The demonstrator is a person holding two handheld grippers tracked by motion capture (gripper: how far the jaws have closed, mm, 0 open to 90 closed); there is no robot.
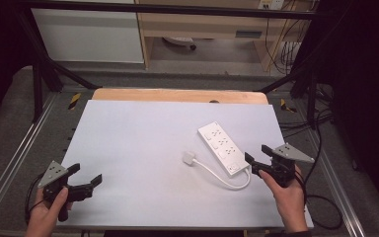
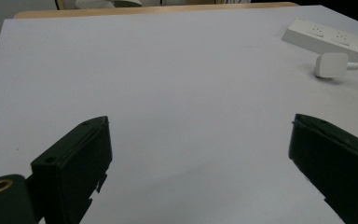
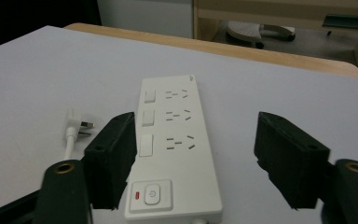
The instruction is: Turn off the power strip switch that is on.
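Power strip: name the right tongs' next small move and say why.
Probably ease the right tongs forward and down over the strip's switch end. They stand open, the strip lies just ahead between the jaws, untouched, and its plug lies loose beside it.

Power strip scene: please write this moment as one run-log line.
left gripper: open, idle | right gripper: open, near power strip, not touching | plug: loose on table

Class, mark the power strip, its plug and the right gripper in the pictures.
power strip [image 3: 168,140], right gripper view, on its socket face.
plug [image 1: 188,158], high view, on its white body.
right gripper [image 1: 256,159], high view, midway between its open fingertips.
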